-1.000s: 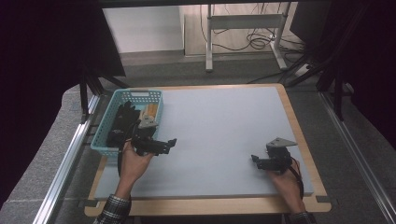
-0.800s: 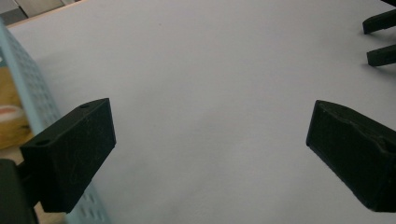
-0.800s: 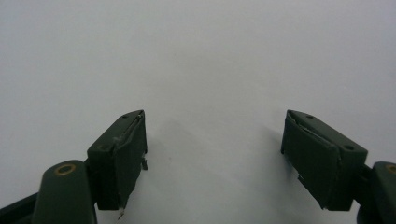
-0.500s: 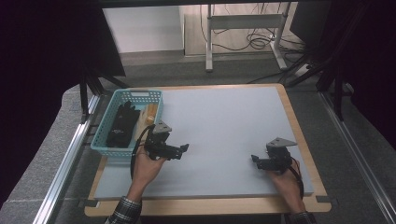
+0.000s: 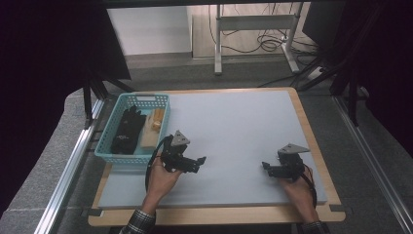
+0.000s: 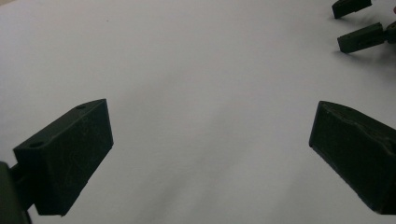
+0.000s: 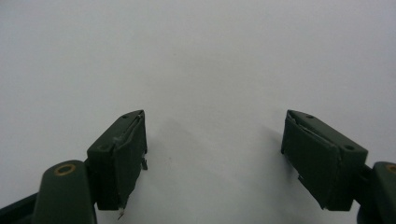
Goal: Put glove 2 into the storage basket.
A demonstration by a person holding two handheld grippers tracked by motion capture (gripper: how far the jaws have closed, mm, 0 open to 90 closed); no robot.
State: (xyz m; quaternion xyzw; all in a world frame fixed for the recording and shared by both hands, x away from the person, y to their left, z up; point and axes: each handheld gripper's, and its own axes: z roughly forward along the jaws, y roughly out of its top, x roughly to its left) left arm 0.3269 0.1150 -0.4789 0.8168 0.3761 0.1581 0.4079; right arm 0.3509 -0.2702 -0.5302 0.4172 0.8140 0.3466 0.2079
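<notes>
My left gripper point(image 5: 198, 165) is held low over the white mat point(image 5: 234, 126), just right of the teal basket point(image 5: 146, 96). Its jaws stand wide apart with nothing between them, as the left gripper view point(image 6: 210, 121) shows over bare mat. My right gripper point(image 5: 266, 168) rests near the mat's front right, pointing left, open and empty. In the right gripper view point(image 7: 214, 123) there is only white surface between its jaws. The right gripper's two jaw tips point(image 6: 355, 28) also appear at the top right of the left gripper view.
The basket at the mat's left edge holds a black glove-like item point(image 5: 126, 130) and a pale wooden piece point(image 5: 152, 127). The mat lies on a wooden board point(image 5: 311, 141). A metal rail point(image 5: 73, 165) runs along the left side.
My left gripper has moved right and down, away from the basket's near corner and out over the mat. The right gripper has stayed where it was.
</notes>
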